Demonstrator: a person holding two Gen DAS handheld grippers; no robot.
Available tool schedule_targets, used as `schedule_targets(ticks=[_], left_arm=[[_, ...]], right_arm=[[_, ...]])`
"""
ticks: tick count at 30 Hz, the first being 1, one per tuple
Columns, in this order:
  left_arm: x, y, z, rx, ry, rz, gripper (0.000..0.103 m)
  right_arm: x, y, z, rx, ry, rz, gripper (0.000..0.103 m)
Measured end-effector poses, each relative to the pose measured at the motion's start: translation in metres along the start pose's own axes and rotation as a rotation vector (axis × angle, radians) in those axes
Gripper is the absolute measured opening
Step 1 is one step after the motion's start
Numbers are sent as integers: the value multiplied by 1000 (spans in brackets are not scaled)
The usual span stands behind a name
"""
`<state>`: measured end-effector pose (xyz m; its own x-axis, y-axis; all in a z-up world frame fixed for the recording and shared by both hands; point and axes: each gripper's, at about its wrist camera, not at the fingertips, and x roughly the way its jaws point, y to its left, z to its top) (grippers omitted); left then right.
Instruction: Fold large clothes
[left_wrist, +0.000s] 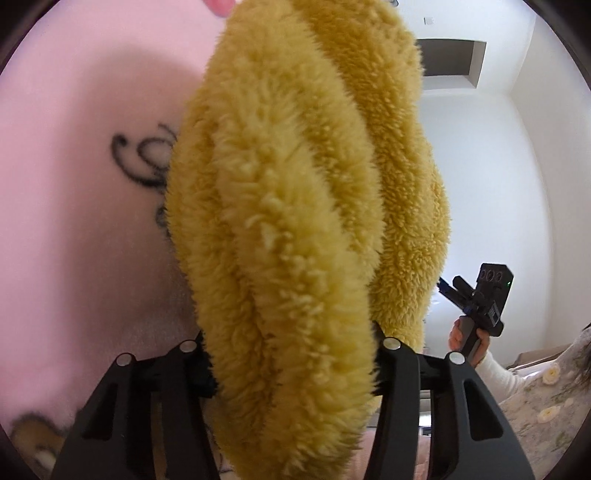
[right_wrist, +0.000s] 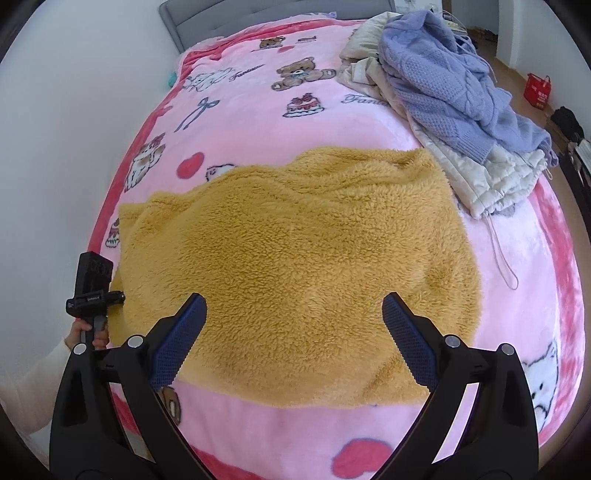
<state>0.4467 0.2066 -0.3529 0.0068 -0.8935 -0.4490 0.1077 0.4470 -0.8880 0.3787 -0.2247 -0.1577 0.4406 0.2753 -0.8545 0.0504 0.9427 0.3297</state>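
Note:
A large yellow fleece garment (right_wrist: 295, 258) lies spread on the pink blanket (right_wrist: 258, 125) of a bed. My left gripper (left_wrist: 291, 369) is shut on a thick fold of the yellow fleece (left_wrist: 295, 221), which fills the left wrist view and hides the fingertips. That gripper also shows at the garment's left edge in the right wrist view (right_wrist: 118, 295). My right gripper (right_wrist: 293, 317) is open and empty, its blue pads (right_wrist: 177, 343) hovering above the near part of the garment. It shows held in a hand in the left wrist view (left_wrist: 448, 290).
A lilac knitted sweater (right_wrist: 443, 85) lies on a pile of cream quilted clothes (right_wrist: 487, 173) at the bed's far right. A grey headboard (right_wrist: 229, 14) and white wall are behind. A red bag (right_wrist: 537, 90) stands on the floor at right.

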Motion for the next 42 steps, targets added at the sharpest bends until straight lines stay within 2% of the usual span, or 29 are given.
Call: schedule_targets(ticks=[1, 2, 3, 5, 7, 10, 13, 14, 16, 19, 24, 31, 32, 33, 35, 37, 40, 42], left_arm=[[-2, -4, -1, -7, -6, 30, 66], [-1, -8, -3, -35, -12, 131, 90], [-7, -10, -6, -51, -11, 203, 99], [-10, -15, -10, -55, -37, 207, 99], [-19, -18, -18, -33, -97, 213, 99], [-30, -12, -33, -41, -128, 160, 99], [-44, 2, -50, -38, -188, 132, 99], [-45, 3, -56, -21, -197, 103, 99], [-40, 2, -64, 23, -213, 76, 99], [-27, 10, -68, 36, -219, 22, 99], [-12, 10, -51, 1, -165, -78, 99], [21, -16, -42, -32, -33, -63, 99], [23, -21, -43, -27, -39, -45, 95], [25, -26, -44, -6, -40, -42, 80], [34, -45, -42, 38, -45, -38, 65], [35, -54, -45, 40, -40, -30, 59], [23, -45, -46, 10, -49, -66, 51], [19, -47, -51, -1, -60, -63, 44]], right_arm=[[0, -2, 0, 6, 3, 1, 92], [1, -3, -1, 10, 12, -1, 92], [0, -3, -1, 11, 22, -16, 92], [-1, 0, 1, -5, 26, -27, 92], [-3, 6, 4, -18, 17, -37, 92], [-4, 27, 14, -26, -6, -30, 92], [-6, 66, 27, -72, -53, -13, 92], [-5, 80, 32, -98, -64, -11, 92], [-2, 112, 44, -181, -87, -18, 92], [6, 145, 56, -261, -89, -11, 92], [21, 165, 61, -338, -54, -25, 92], [12, 130, 67, -175, -79, 16, 92], [10, 128, 67, -170, -84, 5, 92], [7, 123, 67, -167, -86, 3, 92], [3, 117, 66, -160, -103, -5, 92], [-1, 110, 65, -145, -110, 2, 92], [-5, 100, 61, -124, -127, 17, 92], [-6, 95, 59, -128, -130, 8, 92]])
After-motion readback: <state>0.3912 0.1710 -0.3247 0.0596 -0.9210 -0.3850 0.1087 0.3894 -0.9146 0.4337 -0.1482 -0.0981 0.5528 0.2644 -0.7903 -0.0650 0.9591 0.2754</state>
